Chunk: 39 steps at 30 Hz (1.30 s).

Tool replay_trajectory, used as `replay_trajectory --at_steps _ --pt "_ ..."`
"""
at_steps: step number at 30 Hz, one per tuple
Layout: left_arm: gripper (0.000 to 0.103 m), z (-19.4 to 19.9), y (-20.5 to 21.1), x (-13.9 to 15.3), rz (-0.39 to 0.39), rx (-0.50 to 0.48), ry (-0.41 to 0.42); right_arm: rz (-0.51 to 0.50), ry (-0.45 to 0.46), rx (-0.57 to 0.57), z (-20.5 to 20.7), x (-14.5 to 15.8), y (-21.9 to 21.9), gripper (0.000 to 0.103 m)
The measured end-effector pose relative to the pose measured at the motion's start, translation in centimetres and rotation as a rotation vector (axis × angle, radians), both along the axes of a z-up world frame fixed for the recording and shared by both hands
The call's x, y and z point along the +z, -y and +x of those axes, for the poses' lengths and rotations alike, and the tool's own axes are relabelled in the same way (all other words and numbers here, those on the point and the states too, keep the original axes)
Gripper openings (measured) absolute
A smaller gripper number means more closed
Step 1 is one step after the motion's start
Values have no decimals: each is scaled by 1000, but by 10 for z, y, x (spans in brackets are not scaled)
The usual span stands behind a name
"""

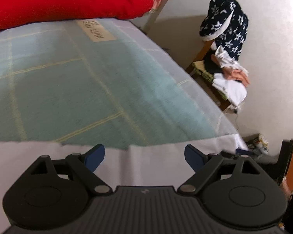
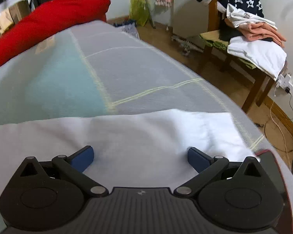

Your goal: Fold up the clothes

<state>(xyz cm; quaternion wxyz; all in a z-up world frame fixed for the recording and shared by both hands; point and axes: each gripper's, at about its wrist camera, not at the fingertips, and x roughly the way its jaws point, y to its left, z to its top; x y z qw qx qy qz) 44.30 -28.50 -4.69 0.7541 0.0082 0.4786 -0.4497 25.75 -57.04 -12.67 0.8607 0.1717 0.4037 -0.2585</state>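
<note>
A white garment (image 2: pixel 146 134) lies flat on the near part of the bed. In the left wrist view the same white garment (image 1: pixel 142 167) fills the space under the fingers. My left gripper (image 1: pixel 144 156) hovers over it, open, with nothing between its blue pads. My right gripper (image 2: pixel 140 157) is also open above the white cloth, its pads wide apart and empty. The bed cover (image 1: pixel 68 78) is pale blue-green and grey with thin yellow lines.
A red blanket (image 1: pixel 64 2) lies bunched at the far end of the bed. A wooden chair (image 2: pixel 244 62) to the right holds folded white and peach clothes (image 2: pixel 257 39) and a navy star-print garment (image 1: pixel 226 23). Cables and a power strip (image 2: pixel 285 80) lie by the wall.
</note>
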Motion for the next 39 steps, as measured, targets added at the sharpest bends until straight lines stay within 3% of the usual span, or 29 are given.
replay_trajectory --at_steps 5,9,11,14,18,26,28,31,34,39 --pt "88 -8 -13 7 27 3 31 -11 -43 -37 -2 15 7 103" --pt "89 -14 -25 13 42 10 61 -6 -11 52 5 28 -15 103" --pt "89 -17 -31 14 59 14 72 -3 -53 95 7 19 -26 103" --pt "88 -21 -42 17 98 17 103 21 -70 70 -7 5 -21 103" --pt "89 -27 -59 18 160 27 152 40 -95 -31 -16 16 -9 103" --pt "89 -43 -93 19 281 49 234 91 -5 303 35 42 -93 103" --pt "89 -45 -104 19 301 58 237 108 -5 387 48 35 -117 103" --pt "89 -49 -121 18 329 71 236 38 -67 490 61 23 -146 103" --pt "89 -53 -138 17 356 85 235 -33 -135 509 58 15 -149 103" --pt "89 -60 -166 15 402 107 233 12 -175 437 50 34 -145 103"
